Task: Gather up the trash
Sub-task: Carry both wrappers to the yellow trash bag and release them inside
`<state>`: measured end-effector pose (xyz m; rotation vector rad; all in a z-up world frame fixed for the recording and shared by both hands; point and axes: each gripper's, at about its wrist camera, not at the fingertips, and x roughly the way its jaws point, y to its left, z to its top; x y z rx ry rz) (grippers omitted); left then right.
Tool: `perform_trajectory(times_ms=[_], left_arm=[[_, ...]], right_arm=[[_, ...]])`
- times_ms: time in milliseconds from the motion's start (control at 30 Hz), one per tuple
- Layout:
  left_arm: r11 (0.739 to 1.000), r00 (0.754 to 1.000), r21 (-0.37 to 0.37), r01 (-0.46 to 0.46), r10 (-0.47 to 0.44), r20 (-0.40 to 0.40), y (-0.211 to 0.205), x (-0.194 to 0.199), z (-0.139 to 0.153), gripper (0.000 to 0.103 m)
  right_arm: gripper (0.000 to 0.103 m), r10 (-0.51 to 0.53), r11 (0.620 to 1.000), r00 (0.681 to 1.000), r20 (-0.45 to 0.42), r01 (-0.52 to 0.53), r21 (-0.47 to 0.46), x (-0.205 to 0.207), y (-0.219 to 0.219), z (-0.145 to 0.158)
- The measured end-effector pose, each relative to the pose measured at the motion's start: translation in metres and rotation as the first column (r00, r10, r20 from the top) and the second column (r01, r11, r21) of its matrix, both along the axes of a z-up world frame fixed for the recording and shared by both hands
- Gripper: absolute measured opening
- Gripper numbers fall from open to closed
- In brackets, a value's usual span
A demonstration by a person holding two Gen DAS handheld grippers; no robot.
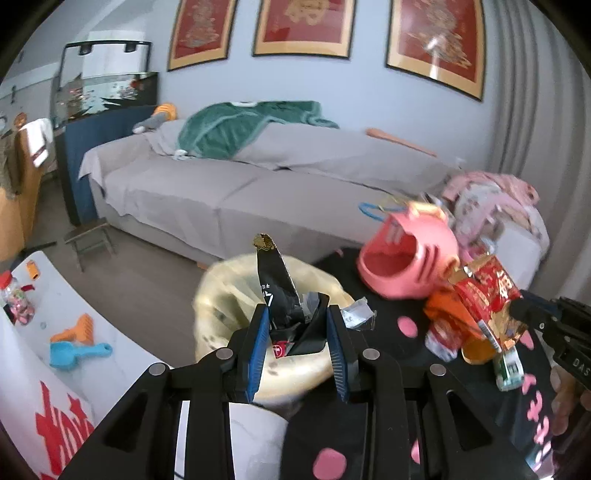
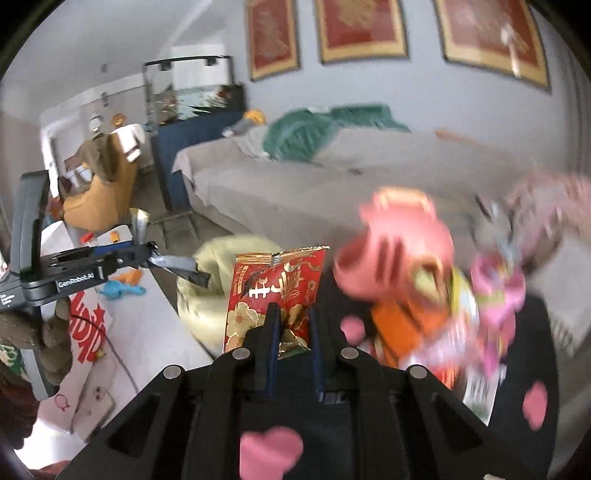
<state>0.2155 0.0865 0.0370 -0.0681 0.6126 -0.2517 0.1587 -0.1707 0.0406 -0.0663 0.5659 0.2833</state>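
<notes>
While both hands are working over the dark bench (image 1: 369,424) with pink spots, two claws are showing, each gripping one piece of trash. Left claw (image 1: 297,328) is sitting partly spread, its blue pads clamping a crumpled black wrapper (image 1: 275,280) that is sticking up between them; in the right wrist view the same left claw (image 2: 147,254) is showing from the side, held by a person's hand (image 2: 55,332), with the wrapper (image 2: 181,267) trailing from its tip. Right claw (image 2: 293,332) is clenched tight on the bottom edge of a red snack packet (image 2: 273,291), which is standing upright off the bench; in the left wrist view that right claw (image 1: 517,310) is coming in from the right edge with the packet (image 1: 484,299) pinched at its tip. One yellowish trash bag (image 1: 229,295) is sitting open just behind the left claw, at the bench's far edge. One pink tiger-shaped container (image 1: 406,258) is lying tipped near a heap of more wrappers (image 1: 450,332), count unclear through blur. Three red framed pictures (image 1: 303,22) are hanging above one grey sofa (image 1: 221,177), carrying one green blanket (image 1: 236,125). On the white surface (image 1: 66,295) at left, one blue scoop (image 1: 74,352), one orange toy (image 1: 79,326) and one jar (image 1: 18,299) are lying.
</notes>
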Motion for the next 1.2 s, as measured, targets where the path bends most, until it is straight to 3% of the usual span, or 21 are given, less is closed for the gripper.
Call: perform_trajectory(times_ms=[133,267,533,600,700,800,967,1067,1200], left_arm=[[0.999,1.0,-0.021,-0.024,0.024,0.002,0.014,0.02,0.004,0.033],[0.999,0.999,-0.039,-0.037,0.036,-0.026,0.024,0.046,-0.005,0.033],[0.998,0.986,-0.045,-0.038,0.03,-0.165,0.019,0.112,-0.066,0.033],[0.996,0.98,-0.091,-0.013,-0.005,-0.2,0.017,0.129,-0.085,0.034],[0.98,0.959,-0.199,0.027,-0.082,-0.271,0.018,0.154,-0.112,0.044],[0.973,0.95,-0.23,0.018,-0.088,-0.301,0.021,0.166,-0.127,0.055],[0.958,0.959,-0.286,-0.019,-0.063,-0.277,0.043,0.163,-0.127,0.056],[0.954,0.975,-0.285,-0.09,0.026,-0.221,0.068,0.154,-0.119,0.057],[0.941,0.972,-0.278,-0.191,0.141,-0.189,0.098,0.142,-0.115,0.057]], right_arm=[[0.015,0.055,0.998,0.997,0.049,-0.053,-0.044,0.029,0.032,0.016],[0.015,0.079,0.995,0.996,0.043,-0.077,-0.058,0.066,0.05,0.015],[0.015,0.06,0.994,0.998,-0.026,-0.062,-0.085,0.123,0.049,-0.012],[0.015,0.045,0.995,0.998,-0.052,-0.049,-0.083,0.136,0.045,-0.021],[0.015,0.028,0.996,0.996,-0.088,-0.035,-0.086,0.149,0.039,-0.034],[0.015,0.022,0.995,0.993,-0.118,-0.033,-0.092,0.158,0.039,-0.046],[0.015,0.047,0.995,0.985,-0.165,-0.062,-0.084,0.176,0.057,-0.062],[0.015,0.103,0.991,0.973,-0.206,-0.118,-0.062,0.189,0.083,-0.074],[0.015,0.177,0.98,0.946,-0.271,-0.195,-0.042,0.208,0.126,-0.097]])
